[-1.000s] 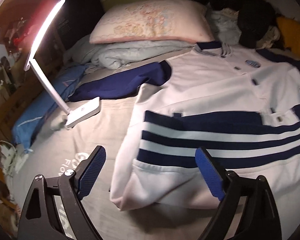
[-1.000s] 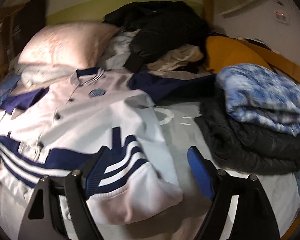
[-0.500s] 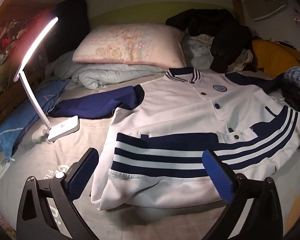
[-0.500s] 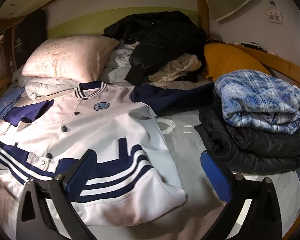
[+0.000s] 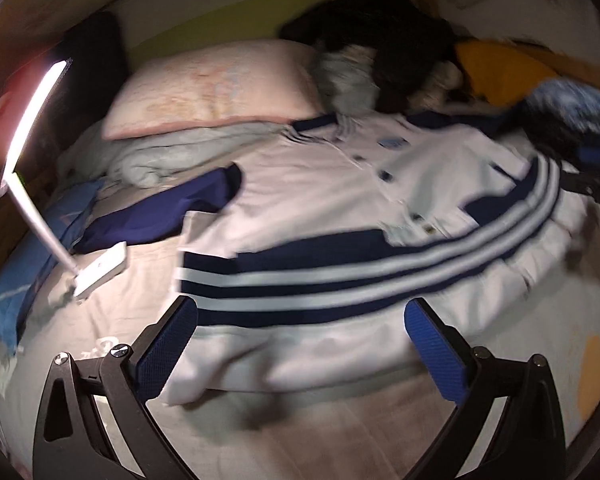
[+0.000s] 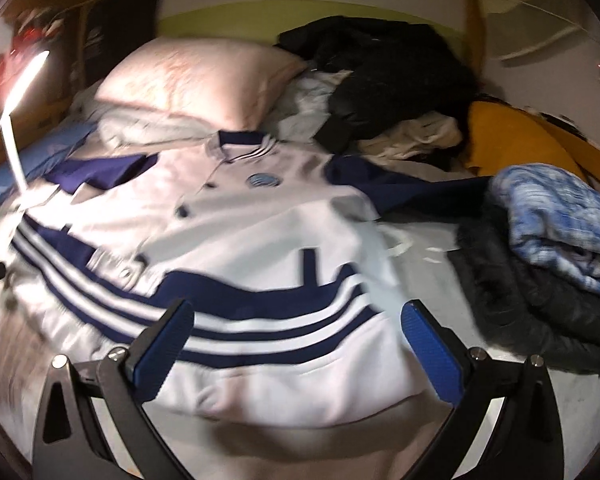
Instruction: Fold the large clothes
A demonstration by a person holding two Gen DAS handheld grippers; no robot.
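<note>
A white jacket with navy sleeves and navy stripes (image 5: 340, 200) lies spread flat, front up, on the grey bed sheet (image 5: 300, 432). It also shows in the right wrist view (image 6: 240, 220). My left gripper (image 5: 300, 344) is open and empty, above the jacket's hem near its left corner. My right gripper (image 6: 296, 344) is open and empty, above the hem near its right corner. The right gripper also shows at the right edge of the left wrist view (image 5: 596, 176). Both views are blurred by motion.
A lit white desk lamp (image 5: 96, 272) stands on the sheet left of the jacket. A pink pillow (image 5: 216, 88) and a black clothes heap (image 6: 388, 76) lie at the head. A folded blue plaid garment (image 6: 556, 220) on a dark coat (image 6: 532, 312) lies right.
Both grippers have moved: the left view swung down toward the jacket's hem, the right view swung left and nearer over the jacket. Both stay open and the jacket lies as before.
</note>
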